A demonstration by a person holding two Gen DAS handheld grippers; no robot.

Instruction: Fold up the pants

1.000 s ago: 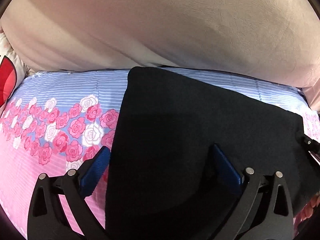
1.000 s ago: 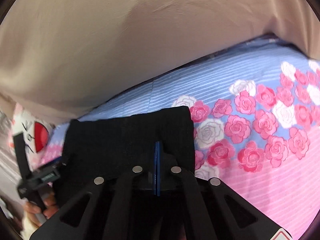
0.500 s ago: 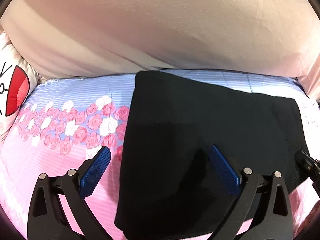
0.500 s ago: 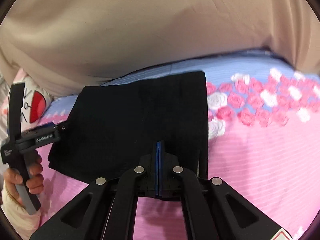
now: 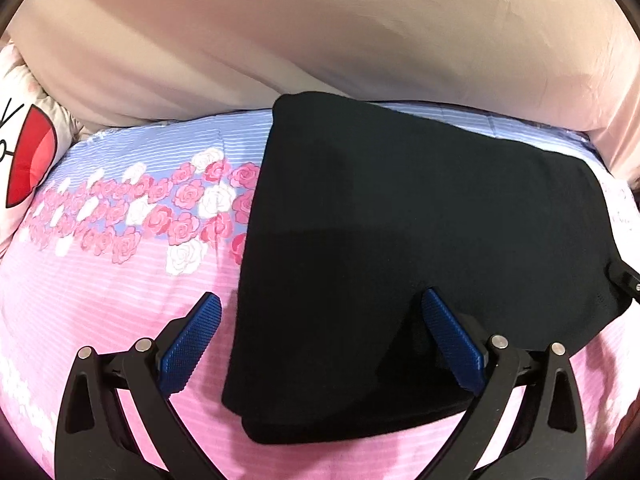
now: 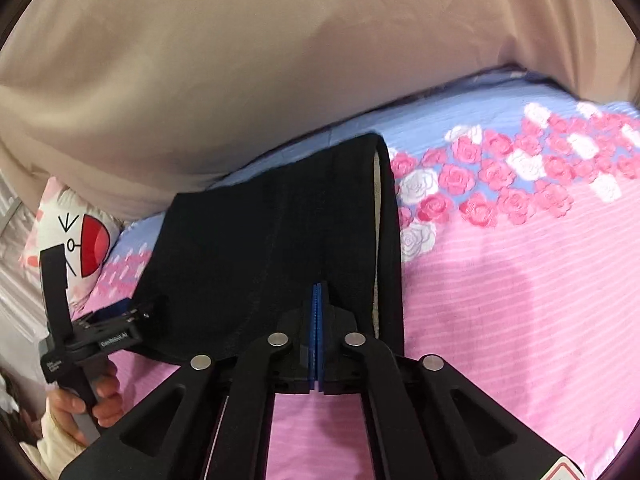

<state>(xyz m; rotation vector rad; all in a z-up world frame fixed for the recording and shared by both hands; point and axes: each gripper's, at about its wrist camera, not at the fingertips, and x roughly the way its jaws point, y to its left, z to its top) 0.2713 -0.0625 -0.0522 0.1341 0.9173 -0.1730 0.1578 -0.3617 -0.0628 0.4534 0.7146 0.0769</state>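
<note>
Black folded pants (image 5: 420,220) lie on the flowered bed sheet (image 5: 100,300). My left gripper (image 5: 320,300) is open above their near left corner, with its left pad (image 5: 192,344) over the pink sheet and its right pad (image 5: 452,344) over the cloth. In the right wrist view my right gripper (image 6: 317,292) is shut on the near edge of the pants (image 6: 260,240), and creases run toward its tip. The pants' right edge stands up a little and shows a pale inside. The right gripper (image 5: 620,278) also shows at the pants' right side.
A beige padded headboard (image 5: 320,40) rises just behind the pants. A cartoon pillow (image 6: 80,236) lies at the left. A hand (image 6: 96,400) holds the left gripper (image 6: 136,314). Open pink sheet (image 6: 520,300) stretches to the right.
Both grippers have drawn back from the headboard, so more pink sheet shows in front of the pants. The pants' right edge now stands lifted. Left stays open, right stays shut.
</note>
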